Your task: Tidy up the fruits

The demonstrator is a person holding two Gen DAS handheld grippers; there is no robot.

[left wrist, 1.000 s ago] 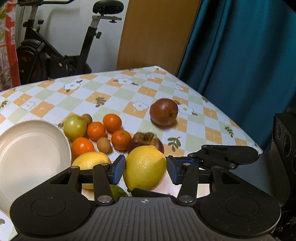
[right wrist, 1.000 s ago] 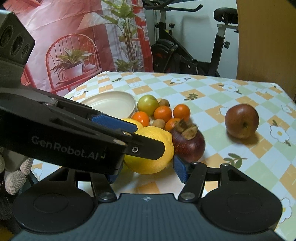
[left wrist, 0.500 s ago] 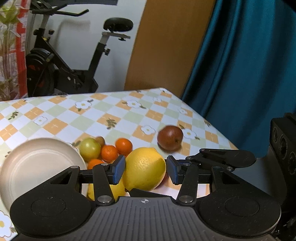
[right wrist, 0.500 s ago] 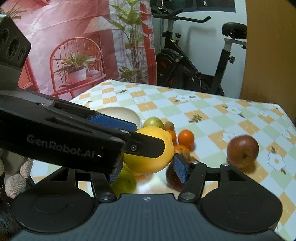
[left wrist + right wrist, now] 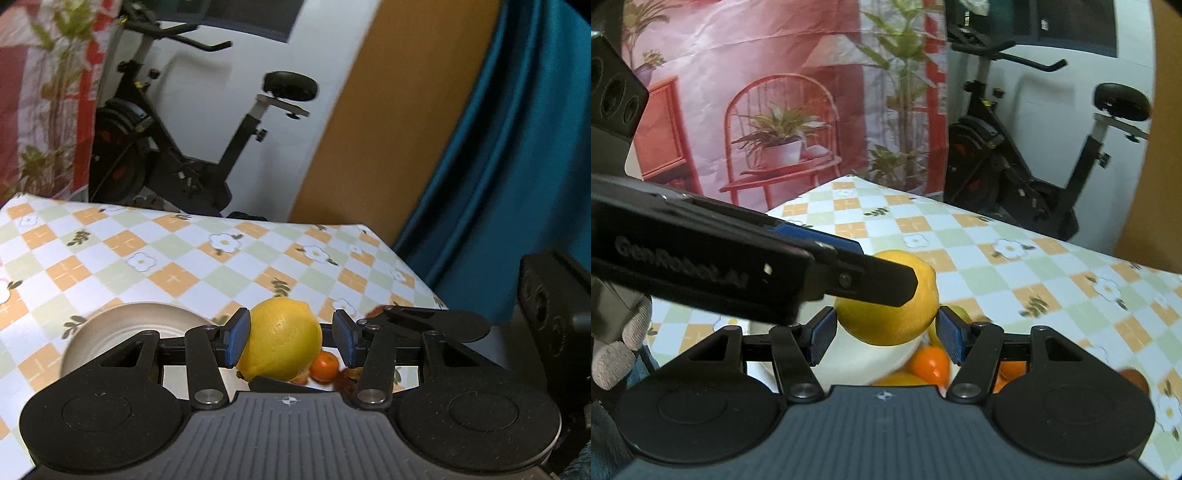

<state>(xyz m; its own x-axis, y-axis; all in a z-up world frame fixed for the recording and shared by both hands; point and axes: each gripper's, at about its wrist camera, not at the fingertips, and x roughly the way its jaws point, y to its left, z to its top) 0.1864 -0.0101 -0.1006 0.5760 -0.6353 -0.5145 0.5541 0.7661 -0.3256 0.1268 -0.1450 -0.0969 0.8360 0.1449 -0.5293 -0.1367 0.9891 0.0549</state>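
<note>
your left gripper (image 5: 291,338) lined up on lemon (image 5: 282,339), left pad touching, gap at right pad; lemon raised over tabletop (image 5: 177,258), clear of plate (image 5: 122,328). your right gripper (image 5: 886,328) also brackets lemon, blue pads just beside, spread. which one bears it: cannot tell. tangerines (image 5: 324,365) below, near tabletop's near edge.

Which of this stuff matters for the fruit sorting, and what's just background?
Job: big yellow lemon, clamped in the left gripper; small orange mandarin; cream round bowl; right gripper, open.
Background: black exercise bike; teal curtain; red printed plant backdrop; checked floral tablecloth.
</note>
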